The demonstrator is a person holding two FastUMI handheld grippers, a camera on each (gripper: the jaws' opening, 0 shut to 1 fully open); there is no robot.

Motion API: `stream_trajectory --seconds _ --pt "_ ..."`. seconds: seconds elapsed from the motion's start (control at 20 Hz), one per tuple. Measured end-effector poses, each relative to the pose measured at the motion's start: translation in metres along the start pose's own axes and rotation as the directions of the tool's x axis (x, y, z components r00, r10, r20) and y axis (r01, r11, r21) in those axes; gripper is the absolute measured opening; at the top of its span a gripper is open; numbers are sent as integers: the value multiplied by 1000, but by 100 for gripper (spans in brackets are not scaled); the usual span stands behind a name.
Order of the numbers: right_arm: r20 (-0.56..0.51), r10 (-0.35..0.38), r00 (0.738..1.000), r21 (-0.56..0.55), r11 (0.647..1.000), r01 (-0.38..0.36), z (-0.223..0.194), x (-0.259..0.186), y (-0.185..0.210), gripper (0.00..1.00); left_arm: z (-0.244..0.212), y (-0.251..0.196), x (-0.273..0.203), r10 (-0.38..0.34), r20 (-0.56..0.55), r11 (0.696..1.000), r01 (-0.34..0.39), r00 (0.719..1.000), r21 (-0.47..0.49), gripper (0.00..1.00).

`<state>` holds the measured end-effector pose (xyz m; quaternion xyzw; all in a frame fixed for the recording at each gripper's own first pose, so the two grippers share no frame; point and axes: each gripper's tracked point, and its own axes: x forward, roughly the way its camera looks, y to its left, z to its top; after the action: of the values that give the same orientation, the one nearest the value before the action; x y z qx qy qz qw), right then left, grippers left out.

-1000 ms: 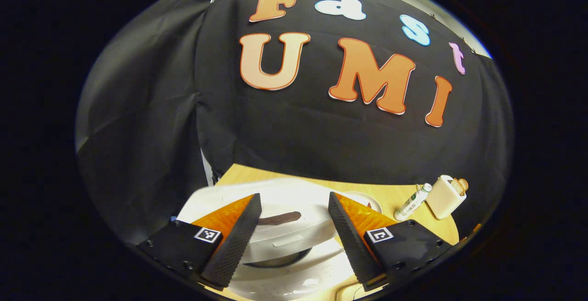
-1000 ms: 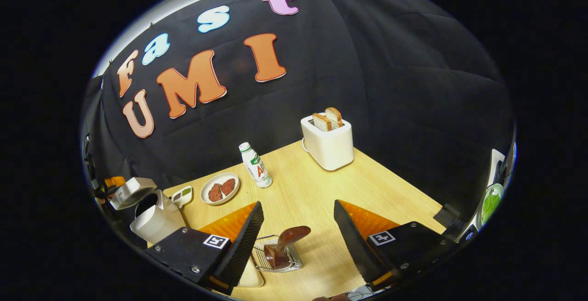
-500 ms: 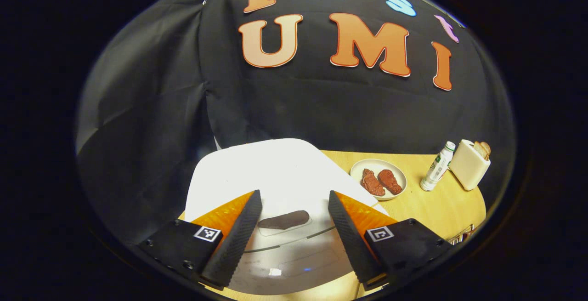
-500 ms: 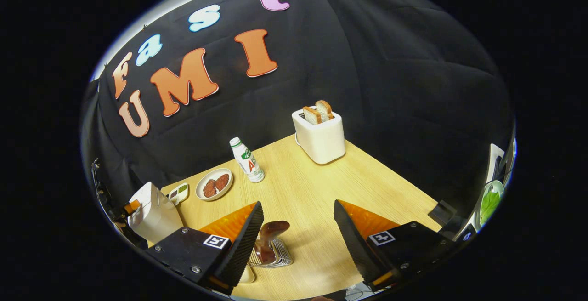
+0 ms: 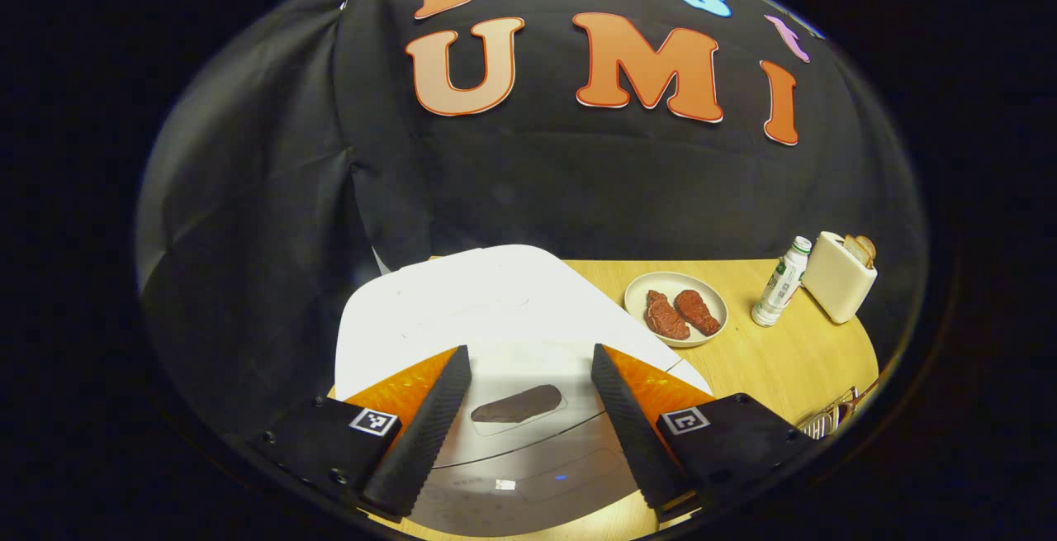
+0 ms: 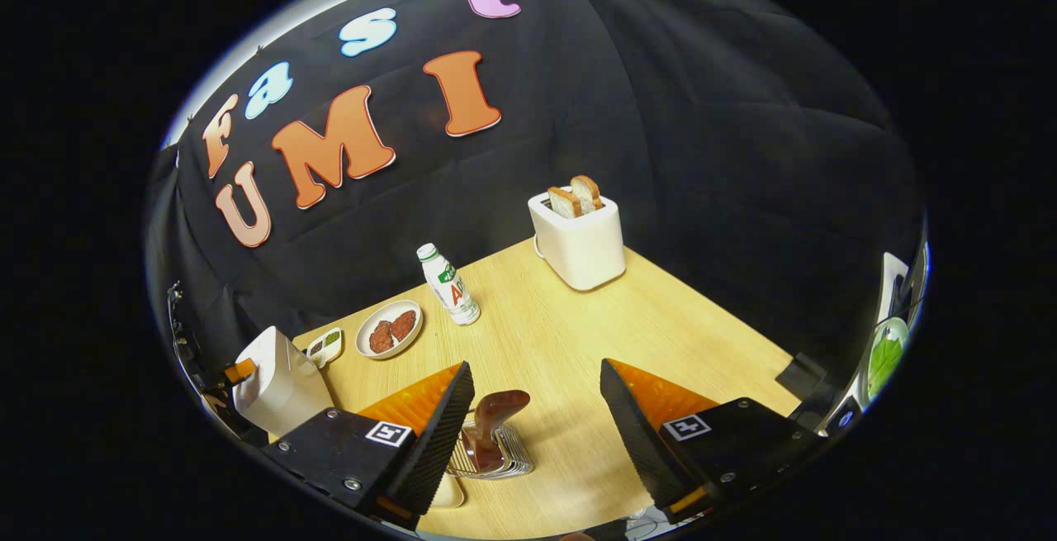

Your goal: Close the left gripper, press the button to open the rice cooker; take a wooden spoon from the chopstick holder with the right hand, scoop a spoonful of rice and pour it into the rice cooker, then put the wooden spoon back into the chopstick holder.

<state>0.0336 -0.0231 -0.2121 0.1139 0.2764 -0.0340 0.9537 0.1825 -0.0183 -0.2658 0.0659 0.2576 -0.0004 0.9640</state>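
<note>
My left gripper (image 5: 528, 388) hangs with its jaws wide apart and nothing between them, just above the white rice cooker (image 5: 487, 318), whose lid is down. Between the fingers I see a dark oval button (image 5: 517, 405) on the front of the lid, untouched, and a small lit dot nearer the cooker's front edge. The cooker stands at the table's (image 5: 793, 359) left end against the black cloth. To its right sit a plate (image 5: 676, 308) with two reddish-brown pieces, then a bottle (image 5: 779, 281) standing upright, then a cream toaster (image 5: 837, 277) with bread poking out of its top. At the far right edge I catch a bit of wire rack, too cut off to read well. My right gripper (image 6: 537, 409) is likewise spread open and empty, low over the wood. Between its fingers, closer to the left one, stands the wire holder (image 6: 493, 456) with the dark brown spoon (image 6: 494, 417) upright in it, its broad end leaning out over the rim; neither finger touches it. A pale flat object lies beside the holder, mostly hidden by the left finger. In the right gripper view the cooker is at the lower left, closed, with a small dish of green and dark bits just beyond it, and the plate, bottle and toaster trail off toward the far corner, well apart from one another.
</note>
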Motion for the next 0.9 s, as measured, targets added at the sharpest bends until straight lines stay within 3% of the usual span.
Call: stream_trajectory --seconds 0.2,0.4,0.6,0.9 --pt "56 6 998 -53 999 -3 26 -15 9 95 44 2 -33 -9 94 1000 9 996 4 100" --pt "118 48 992 -78 996 -39 58 -30 31 95 100 9 -84 -12 232 1000 14 973 -5 99" --pt "170 90 981 -116 991 -71 80 -45 51 95 155 10 -150 -68 361 990 107 930 -89 100" --pt "247 144 958 -143 983 -111 105 -64 77 95 193 42 -215 -33 485 976 132 874 -172 98"
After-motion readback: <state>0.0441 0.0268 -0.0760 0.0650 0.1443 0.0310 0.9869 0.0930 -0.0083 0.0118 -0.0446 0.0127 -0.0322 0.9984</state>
